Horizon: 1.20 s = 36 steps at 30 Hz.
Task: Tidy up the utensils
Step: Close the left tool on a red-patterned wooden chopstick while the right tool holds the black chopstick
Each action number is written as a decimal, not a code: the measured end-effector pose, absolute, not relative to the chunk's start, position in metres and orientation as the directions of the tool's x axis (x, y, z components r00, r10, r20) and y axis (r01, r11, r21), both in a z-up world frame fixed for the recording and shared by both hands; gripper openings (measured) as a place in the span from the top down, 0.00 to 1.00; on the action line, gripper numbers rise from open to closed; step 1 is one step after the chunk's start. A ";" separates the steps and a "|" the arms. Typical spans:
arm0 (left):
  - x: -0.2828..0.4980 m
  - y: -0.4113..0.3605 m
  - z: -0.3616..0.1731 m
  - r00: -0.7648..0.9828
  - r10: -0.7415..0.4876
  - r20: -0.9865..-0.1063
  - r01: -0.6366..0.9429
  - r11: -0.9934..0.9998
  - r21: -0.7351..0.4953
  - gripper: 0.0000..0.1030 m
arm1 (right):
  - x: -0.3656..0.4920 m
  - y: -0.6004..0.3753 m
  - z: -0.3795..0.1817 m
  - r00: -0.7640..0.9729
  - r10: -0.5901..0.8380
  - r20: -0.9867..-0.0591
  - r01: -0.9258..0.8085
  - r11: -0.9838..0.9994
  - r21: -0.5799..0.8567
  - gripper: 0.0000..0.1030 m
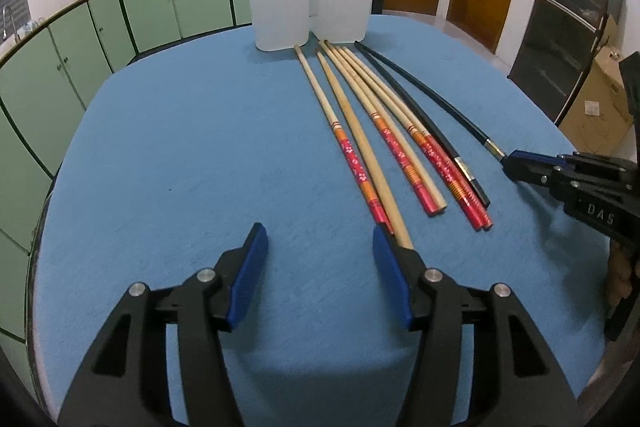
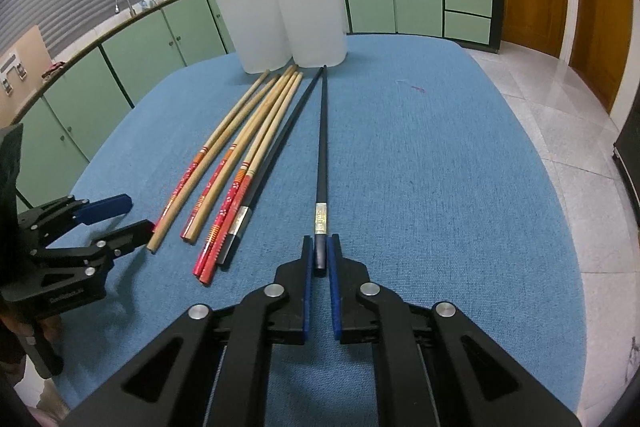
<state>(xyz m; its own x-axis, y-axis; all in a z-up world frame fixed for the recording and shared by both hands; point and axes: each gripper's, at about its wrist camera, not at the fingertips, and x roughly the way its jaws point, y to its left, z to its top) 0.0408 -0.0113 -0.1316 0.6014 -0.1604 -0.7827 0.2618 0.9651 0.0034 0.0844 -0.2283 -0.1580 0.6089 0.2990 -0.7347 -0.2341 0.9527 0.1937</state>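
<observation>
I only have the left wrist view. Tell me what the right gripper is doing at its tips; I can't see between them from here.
Observer: The right gripper is shut on the black chopstick, pads on either side of its butt end.
Operator: Report the other black one.
Observer: The second black chopstick lies on the blue cloth against the red-ended chopsticks, untouched.
Operator: Confirm my own jaws.
Observer: The left gripper is open, its near finger beside the plain wooden chopstick, nothing between the pads.
</observation>
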 end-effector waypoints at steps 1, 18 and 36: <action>0.041 -0.012 -0.131 0.600 -0.165 -0.782 0.264 0.965 -0.002 0.47 | 0.085 -0.229 -0.158 0.609 0.300 -0.734 -0.234 0.952 0.195 0.93; 0.044 -0.023 -0.133 0.588 -0.190 -0.786 0.287 0.958 -0.017 0.43 | 0.086 -0.231 -0.158 0.603 0.318 -0.731 -0.232 0.947 0.220 0.93; 0.045 -0.030 -0.132 0.616 -0.123 -0.778 0.184 0.983 -0.010 0.59 | 0.079 -0.228 -0.155 0.608 0.338 -0.719 -0.273 0.939 0.211 0.88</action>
